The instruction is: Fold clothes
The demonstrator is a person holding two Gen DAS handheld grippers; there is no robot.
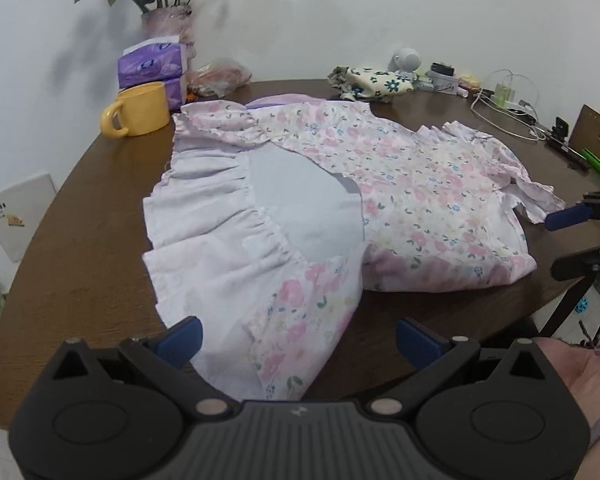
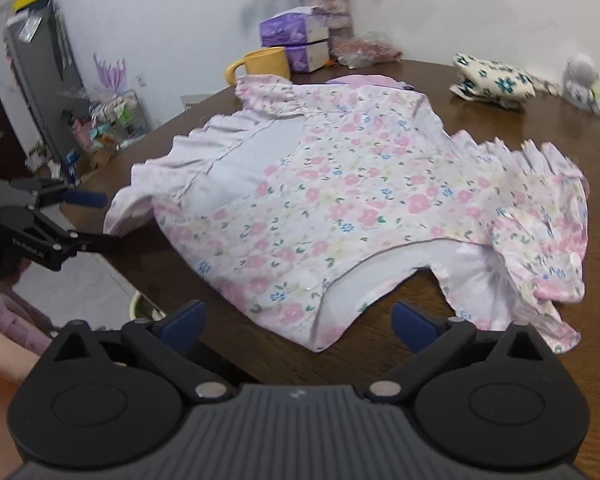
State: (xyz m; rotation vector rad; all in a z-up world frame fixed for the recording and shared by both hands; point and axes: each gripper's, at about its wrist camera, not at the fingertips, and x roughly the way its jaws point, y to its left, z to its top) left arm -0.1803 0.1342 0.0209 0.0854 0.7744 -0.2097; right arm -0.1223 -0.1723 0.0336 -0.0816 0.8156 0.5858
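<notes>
A pink floral dress (image 1: pixel 412 184) with a lilac ruffled hem (image 1: pixel 204 216) lies spread on the round brown table (image 1: pixel 84 216). One flap is turned over and shows the pale lining (image 1: pixel 304 200). My left gripper (image 1: pixel 300 340) is open at the near table edge, and a corner of the dress hangs between its blue pads (image 1: pixel 184 338). In the right wrist view the dress (image 2: pixel 340 184) fills the table. My right gripper (image 2: pixel 300 326) is open, with a folded corner just ahead of it. The left gripper (image 2: pixel 108 218) shows at the far left by the hem.
At the back of the table stand a yellow mug (image 1: pixel 140 110), purple tissue packs (image 1: pixel 152 66), a vase of dried flowers (image 1: pixel 168 20) and a plastic bag (image 1: pixel 220 74). A folded floral cloth (image 1: pixel 370 80), a white figurine (image 1: pixel 406 60) and cables (image 1: pixel 500 100) lie back right.
</notes>
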